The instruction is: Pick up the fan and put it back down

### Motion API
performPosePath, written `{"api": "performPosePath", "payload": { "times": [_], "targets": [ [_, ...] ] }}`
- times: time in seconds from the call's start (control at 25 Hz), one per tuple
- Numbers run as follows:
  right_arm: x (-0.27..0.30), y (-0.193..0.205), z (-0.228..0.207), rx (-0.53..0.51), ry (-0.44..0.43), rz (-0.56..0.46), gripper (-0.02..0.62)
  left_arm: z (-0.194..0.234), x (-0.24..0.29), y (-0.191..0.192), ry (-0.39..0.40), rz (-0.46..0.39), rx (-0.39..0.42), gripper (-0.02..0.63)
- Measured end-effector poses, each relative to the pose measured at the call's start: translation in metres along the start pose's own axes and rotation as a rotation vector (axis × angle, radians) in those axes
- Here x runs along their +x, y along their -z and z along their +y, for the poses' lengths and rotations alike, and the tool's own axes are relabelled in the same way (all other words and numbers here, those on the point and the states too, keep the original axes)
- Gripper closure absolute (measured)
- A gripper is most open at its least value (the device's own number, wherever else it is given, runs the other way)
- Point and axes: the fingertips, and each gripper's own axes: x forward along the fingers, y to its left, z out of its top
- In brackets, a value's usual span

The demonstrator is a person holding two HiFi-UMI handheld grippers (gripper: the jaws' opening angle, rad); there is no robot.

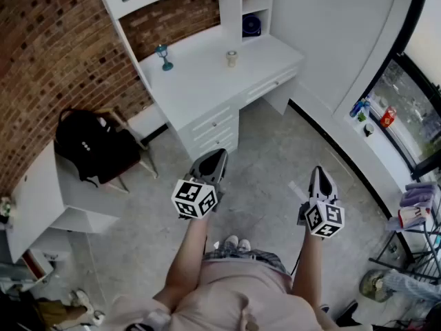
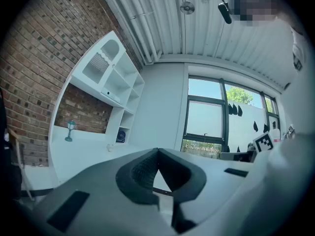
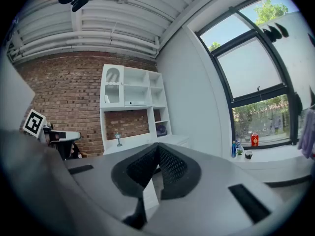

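Observation:
A small dark blue fan stands in a cubby of the white shelf unit above the desk, far ahead of me. The same fan shows small in the left gripper view, and the fan appears again in the right gripper view. My left gripper is held over the floor in front of the desk drawers, jaws closed tip to tip with nothing in them. Further right, my right gripper is also shut and empty. Both are well short of the desk.
A teal lamp-shaped ornament and a small cup stand on the desk. A black backpack rests on a chair at the left. Bottles and a red can line the windowsill at the right.

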Motion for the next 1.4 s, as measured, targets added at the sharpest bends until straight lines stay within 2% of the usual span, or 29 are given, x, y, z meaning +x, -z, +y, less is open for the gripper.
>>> {"api": "performPosePath", "payload": {
  "times": [0.48,1.0,1.4],
  "targets": [
    [0.008,-0.003,0.007,-0.006,-0.016,0.004,0.580,0.006,-0.001,0.000,-0.015,0.002,-0.005,0.578],
    [0.013,-0.003,0.014,0.061,-0.058,-0.016,0.580,0.007,-0.002,0.004,-0.024,0.014,-0.013,0.578],
    [0.016,0.000,0.020,0.057,-0.079,-0.004,0.580,0.011,-0.003,0.009,-0.026,0.026,-0.018,0.580]
  ]
}}
